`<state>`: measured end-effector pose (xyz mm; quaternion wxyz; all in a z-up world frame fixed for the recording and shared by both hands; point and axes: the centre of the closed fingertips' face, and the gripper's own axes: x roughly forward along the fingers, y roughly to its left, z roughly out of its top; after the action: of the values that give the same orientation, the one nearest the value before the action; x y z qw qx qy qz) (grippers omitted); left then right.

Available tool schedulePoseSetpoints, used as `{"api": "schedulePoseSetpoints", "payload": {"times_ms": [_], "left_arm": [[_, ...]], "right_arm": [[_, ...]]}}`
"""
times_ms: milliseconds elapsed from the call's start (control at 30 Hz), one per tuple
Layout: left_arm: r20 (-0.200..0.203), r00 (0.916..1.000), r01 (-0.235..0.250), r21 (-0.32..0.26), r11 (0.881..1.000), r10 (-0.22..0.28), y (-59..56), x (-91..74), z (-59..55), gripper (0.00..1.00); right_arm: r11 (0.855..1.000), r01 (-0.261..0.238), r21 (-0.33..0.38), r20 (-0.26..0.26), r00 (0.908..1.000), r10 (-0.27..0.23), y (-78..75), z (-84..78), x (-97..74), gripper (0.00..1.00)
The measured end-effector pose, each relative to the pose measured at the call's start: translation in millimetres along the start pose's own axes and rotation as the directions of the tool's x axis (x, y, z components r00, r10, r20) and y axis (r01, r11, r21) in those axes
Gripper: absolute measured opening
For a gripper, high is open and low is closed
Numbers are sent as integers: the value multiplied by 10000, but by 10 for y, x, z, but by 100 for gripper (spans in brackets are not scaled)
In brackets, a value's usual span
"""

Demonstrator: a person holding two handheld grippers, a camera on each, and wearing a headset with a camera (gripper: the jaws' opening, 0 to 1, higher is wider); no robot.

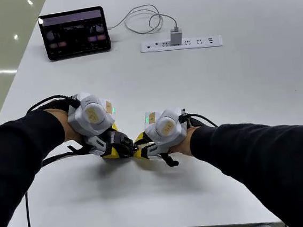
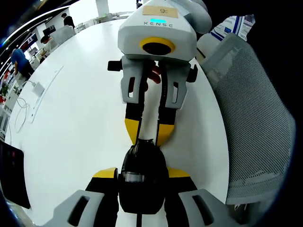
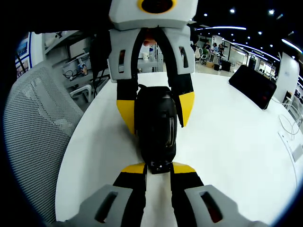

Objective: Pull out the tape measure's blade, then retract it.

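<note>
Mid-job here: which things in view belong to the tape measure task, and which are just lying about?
In the job: tape measure, left gripper shut on its case, right gripper closed on its blade end.
Lying about: tablet, power strip, charger, mesh chair.

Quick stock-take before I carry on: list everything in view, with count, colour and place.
tape measure: one, black, held between the two claws
table: one, white, under the work
tablet: one, black, far left of the table
power strip: one, white, far side of the table
charger: one, grey, plugged into the power strip
cable: one, white, looping from charger toward tablet
mesh chair: one, pale grey, beside the table
left claw: one, black with yellow tips, shut on the tape measure's body
right claw: one, same colours, shut on its front end
sleeves: two, black, near edge
</note>
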<state>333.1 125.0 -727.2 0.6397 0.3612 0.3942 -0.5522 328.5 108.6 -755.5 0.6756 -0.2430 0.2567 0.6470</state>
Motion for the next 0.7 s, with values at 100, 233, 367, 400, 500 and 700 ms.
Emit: {"api": "schedulePoseSetpoints", "payload": {"times_ms": [100,233,367,400,500,700], "left_arm": [[34,10000,-14,-28,10000,14,-3,-3,3,33],[35,10000,-25,-7,10000,25,-8,-3,2,33],[232,9997,-102,-54,9999,104,-11,-12,7,33],[247,9996,-113,-56,9999,114,-9,-10,7,33],[208,9998,-74,-69,9999,76,-8,-6,6,33],[242,9997,-4,-143,9999,7,-13,-19,1,33]], "right_arm": [[9999,124,-67,-77,9999,-124,-24,-12,7,11],[9999,66,80,-92,9999,-66,-23,-22,13,11],[9999,-3,-105,-187,9998,1,-19,-28,24,12],[10000,-18,-42,-257,9997,17,-22,-22,28,12],[9992,-63,-389,-473,9989,45,-17,-26,32,11],[9991,-176,-382,-449,9989,159,-30,-52,-16,8]]}}
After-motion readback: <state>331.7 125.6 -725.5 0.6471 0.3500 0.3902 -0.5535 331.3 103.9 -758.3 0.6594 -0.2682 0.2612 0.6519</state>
